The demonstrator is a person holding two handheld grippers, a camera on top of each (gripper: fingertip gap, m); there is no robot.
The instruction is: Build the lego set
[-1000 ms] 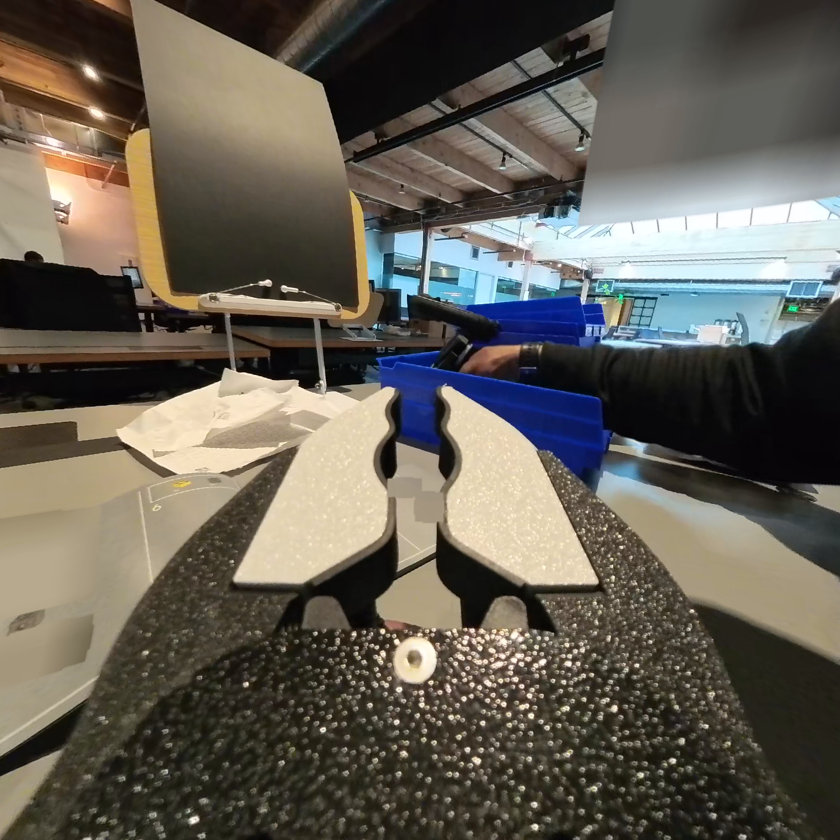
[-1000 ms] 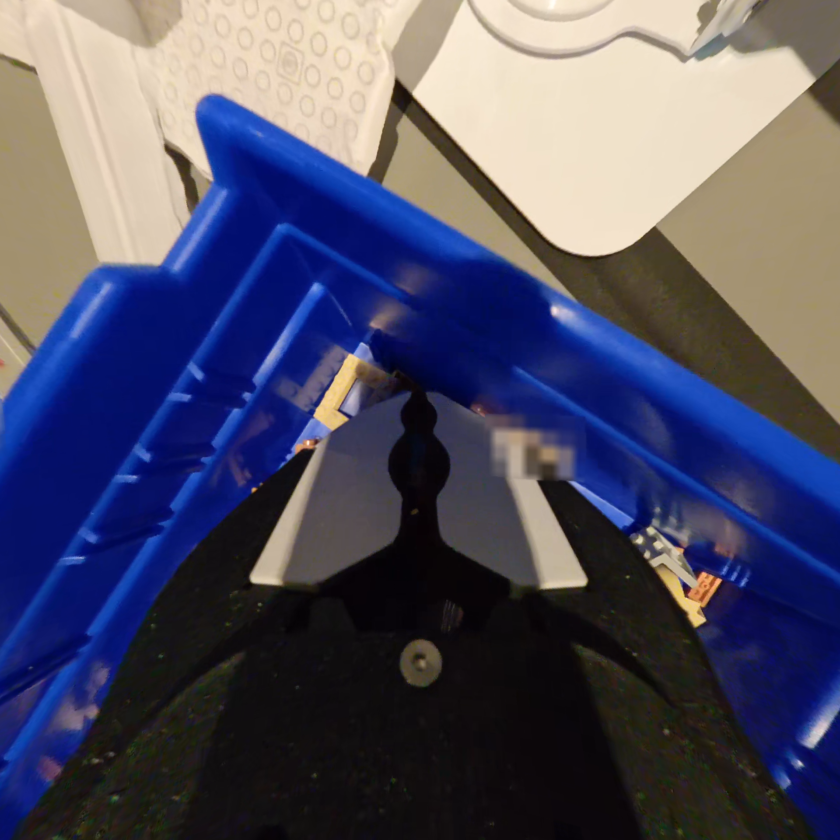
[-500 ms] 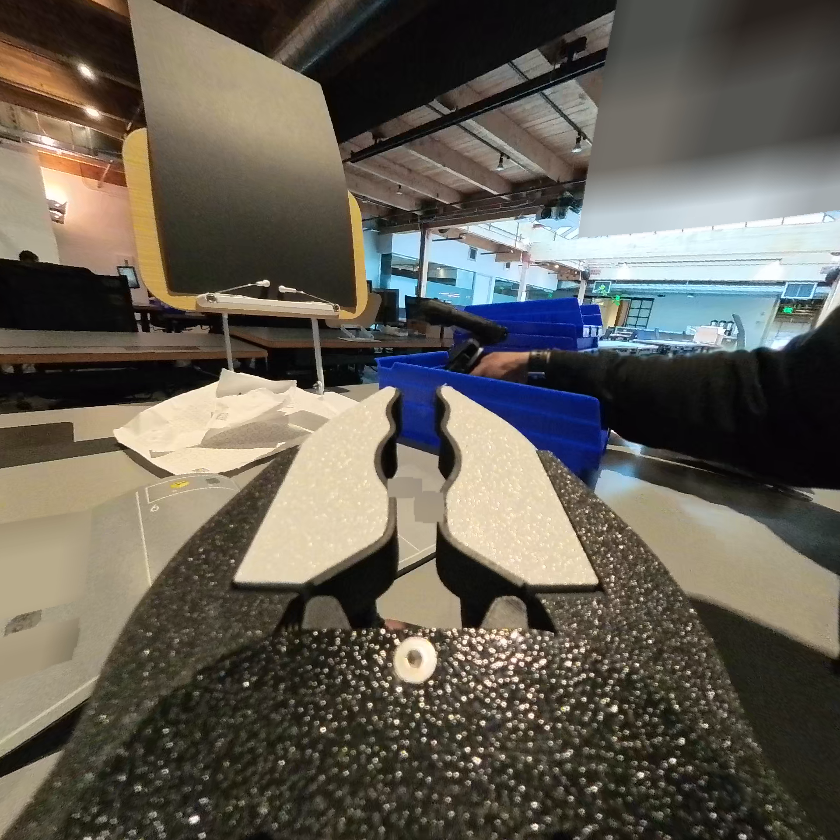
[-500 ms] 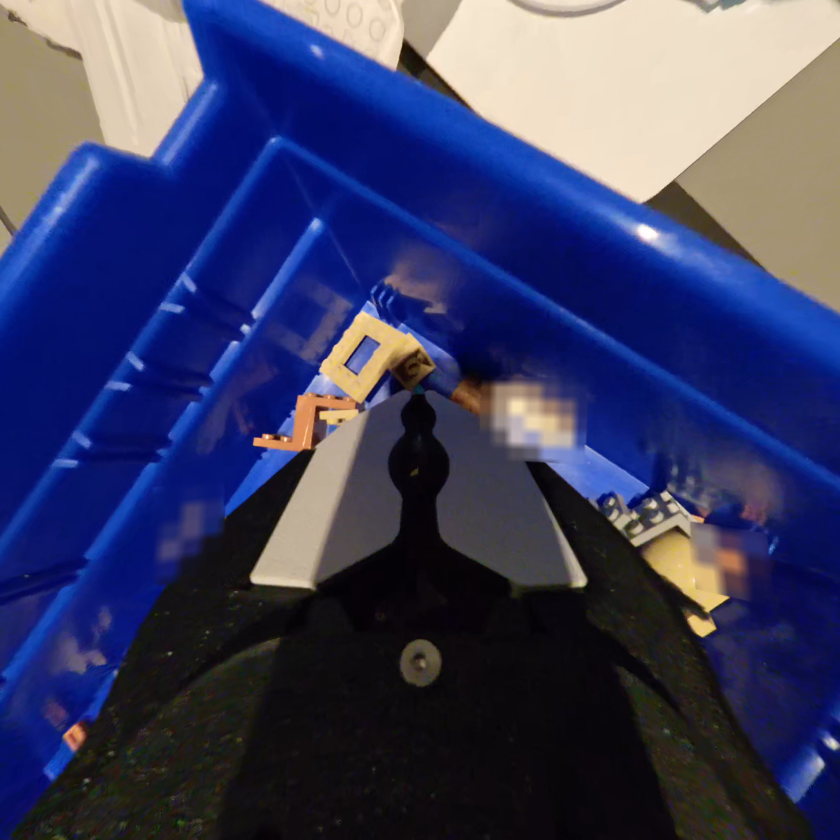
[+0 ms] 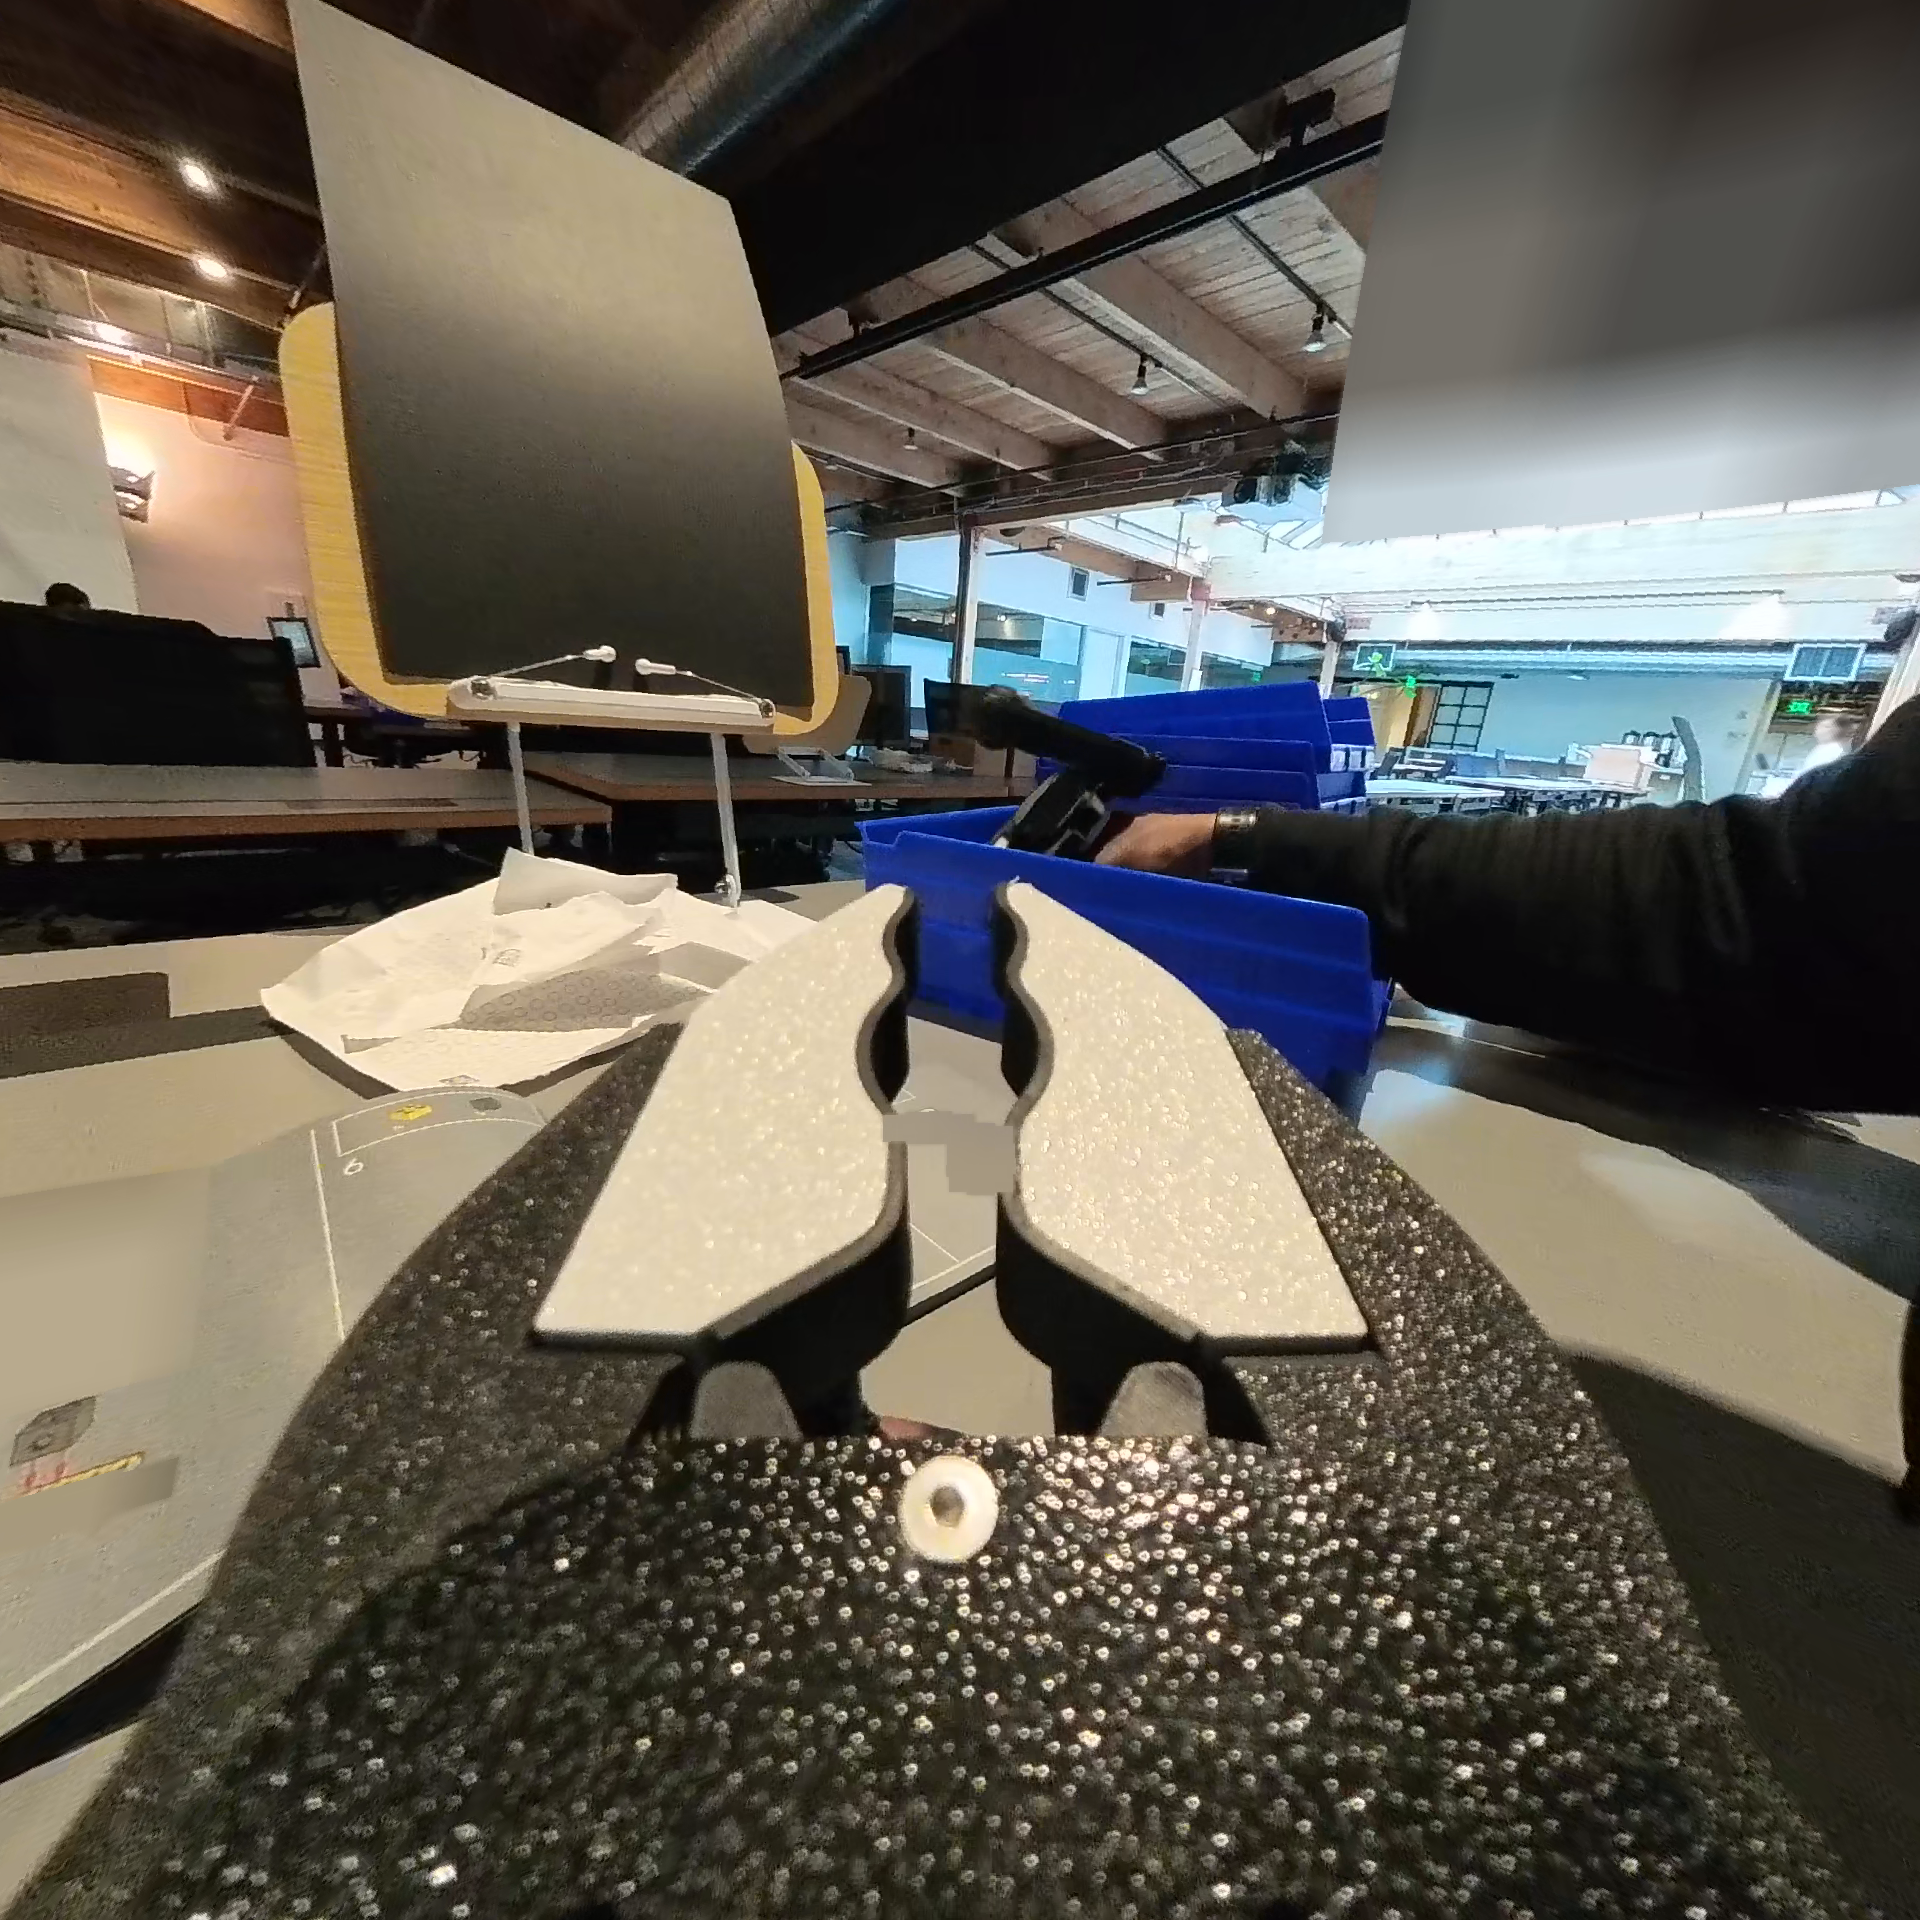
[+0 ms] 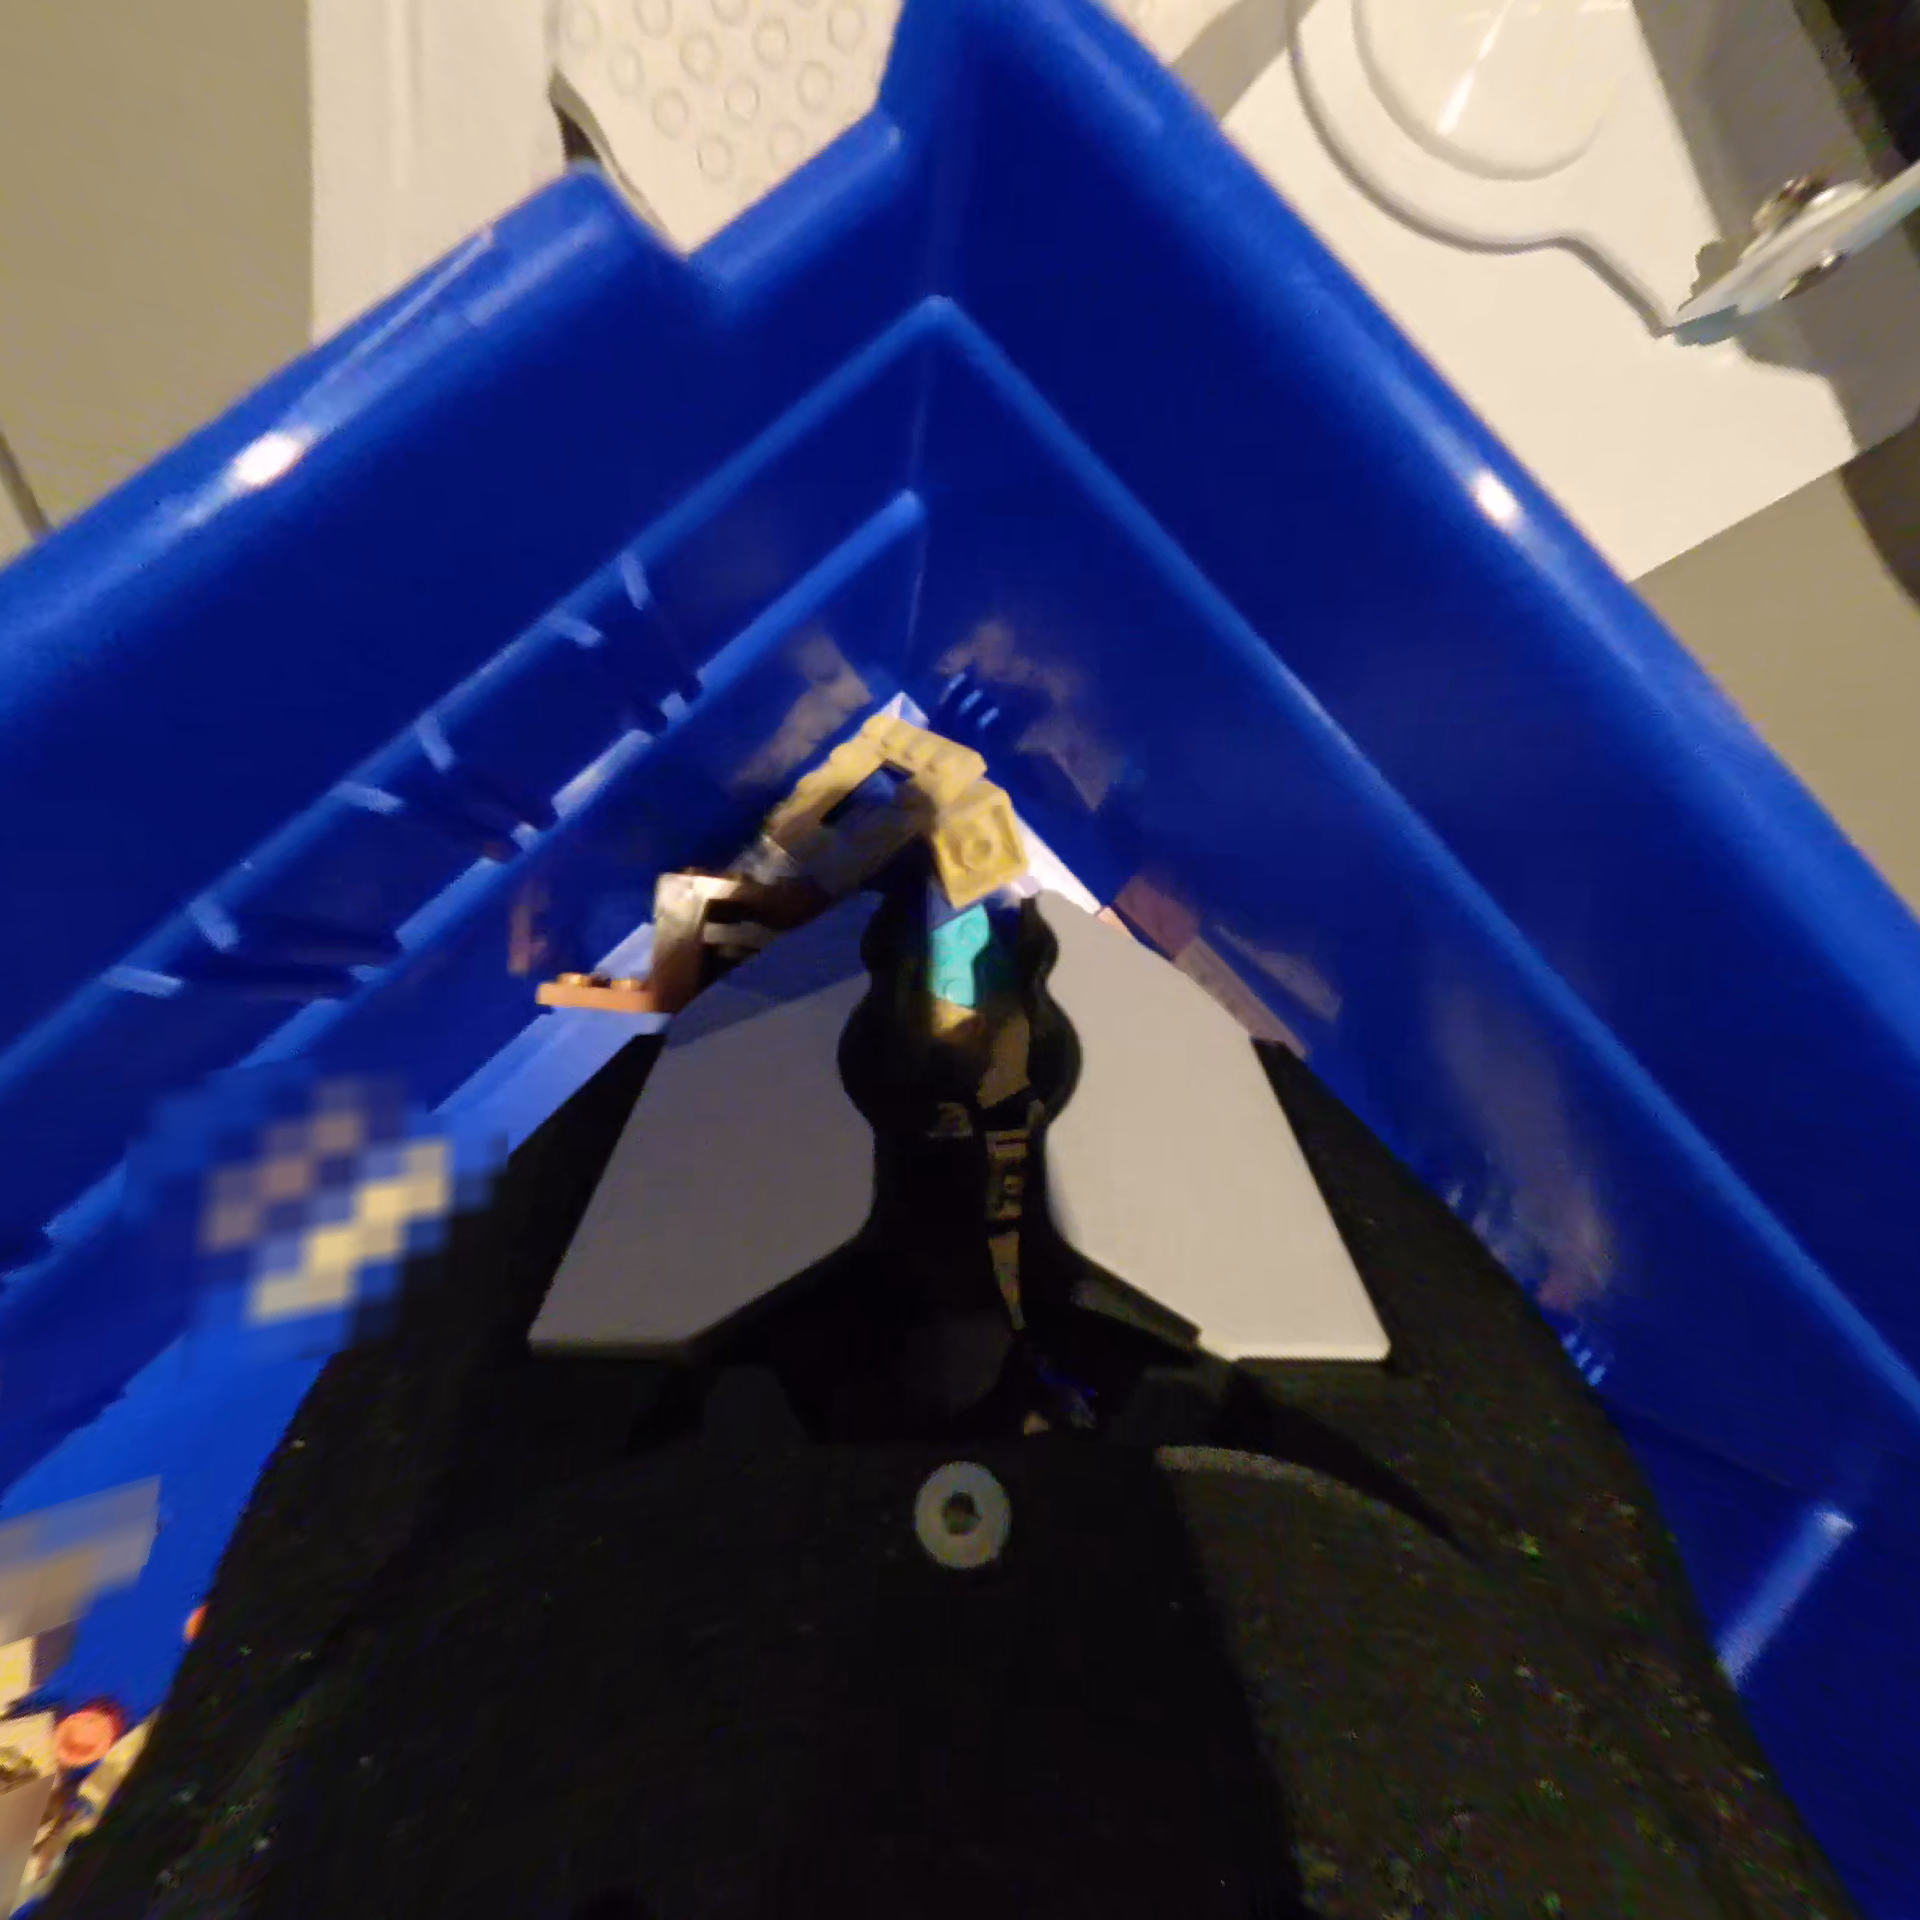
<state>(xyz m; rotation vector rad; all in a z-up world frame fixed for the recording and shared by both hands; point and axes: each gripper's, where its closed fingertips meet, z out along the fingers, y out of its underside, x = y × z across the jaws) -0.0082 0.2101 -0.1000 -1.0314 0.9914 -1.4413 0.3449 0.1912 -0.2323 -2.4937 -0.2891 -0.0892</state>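
My right gripper (image 6: 961, 914) is down inside a blue bin (image 6: 1247, 364), pointing into its corner. Its fingers are slightly apart. A small teal piece (image 6: 961, 961) shows in the gap between them; I cannot tell whether they touch it. Tan plates (image 6: 940, 800) and a brown piece (image 6: 613, 994) lie just ahead of the tips. My left gripper (image 5: 956, 904) is open and empty, held above the grey table (image 5: 1558, 1195). In the left wrist view the blue bin (image 5: 1195, 966) stands just beyond it, with the right gripper (image 5: 1060, 790) and a dark sleeve (image 5: 1610, 935) reaching in.
Crumpled white paper bags (image 5: 499, 987) lie at the left behind a printed sheet (image 5: 260, 1247). A stand holding a dark board (image 5: 561, 416) rises behind them; its white base (image 6: 1558, 260) lies beyond the bin corner. More blue bins (image 5: 1226, 738) stand behind. One gripper's finger ends stand about 40 cm off the other's.
My right gripper has pushed deeper into the bin corner and its fingers have parted from shut; the teal piece now shows between them. My left gripper has stayed put.
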